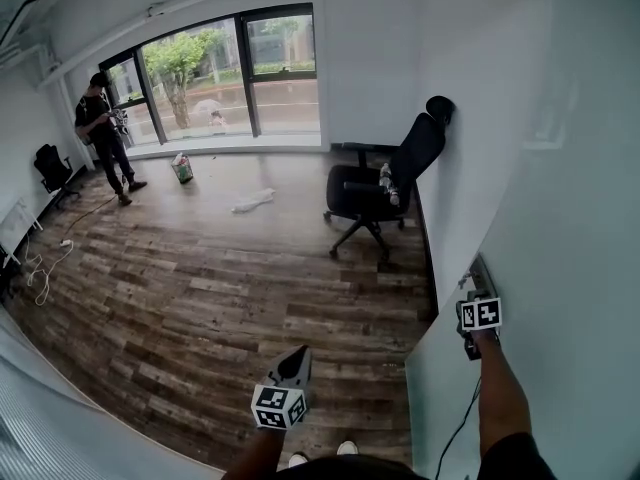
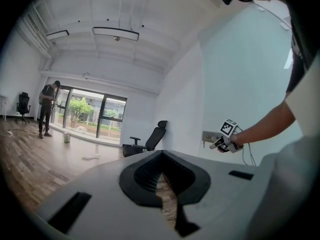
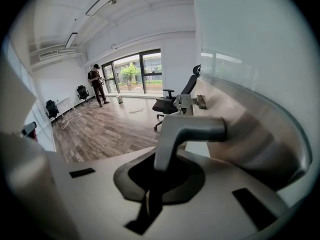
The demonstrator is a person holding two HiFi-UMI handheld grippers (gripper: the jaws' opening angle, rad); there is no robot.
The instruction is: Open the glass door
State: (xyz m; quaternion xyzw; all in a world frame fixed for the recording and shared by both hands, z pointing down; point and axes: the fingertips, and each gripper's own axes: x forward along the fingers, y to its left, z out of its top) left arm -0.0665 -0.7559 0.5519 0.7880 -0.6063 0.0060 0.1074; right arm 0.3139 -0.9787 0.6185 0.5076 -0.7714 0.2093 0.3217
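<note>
**A:** What does the right claw hold?

**B:** The right claw (image 3: 161, 171) is closed tight on the door handle (image 3: 192, 130). The handle is a lever of smooth grey metal with a dull shine. It is bent like an elbow, and its round bar runs from the jaws off to the right.

**A:** And where is the glass door?

**B:** The glass door (image 3: 250, 49) stands just to the right of that claw, and the handle goes into it. It is a flat, milky pane with a faint green tone, and it reflects a little.

**A:** What about the left claw?

**B:** The left claw (image 2: 162, 184) has its jaws together with nothing between them. Only a thin slit is left, and the floor (image 1: 200, 288) shows through it. The pads are black and ribbed, and the body is matt pale grey. This claw is well apart from the door, to the left of the right claw.

**A:** Is there any print?

**B:** Each claw carries a white cube (image 1: 481, 314) with black square markers. They are patterns, not words.

**A:** What lies beyond the claws?

**B:** There are brown wooden planks of mixed tones. A black office chair (image 1: 375, 183) stands ahead of the right claw, against the white wall (image 1: 440, 48).
</note>
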